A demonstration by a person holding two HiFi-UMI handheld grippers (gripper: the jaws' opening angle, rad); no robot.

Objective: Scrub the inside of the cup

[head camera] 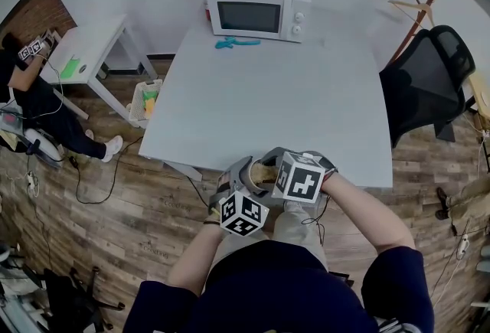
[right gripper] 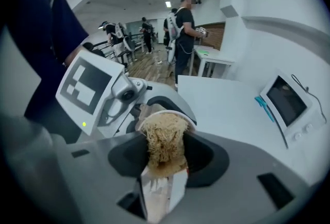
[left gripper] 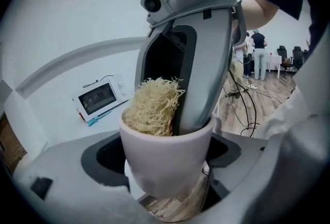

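Straw-coloured scrubber [left gripper: 152,107], pinched in the right gripper [right gripper: 161,166], sits jammed inside the white cup [left gripper: 165,158] that the left gripper [left gripper: 167,192] is clamping.

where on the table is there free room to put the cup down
The white table is bare from its near edge up to the microwave and blue tool; both side edges are free too. Only that far strip is crowded.

Your cup [left gripper: 166,148] is plain, pale and round, clamped at its sides in your left gripper [left gripper: 167,169], mouth uppermost in that gripper's view. Your scrubber [left gripper: 153,107], a straw-coloured wad of tangled fibres, is pushed into the cup's mouth, its top above the rim, pinched by your right gripper [right gripper: 162,153].
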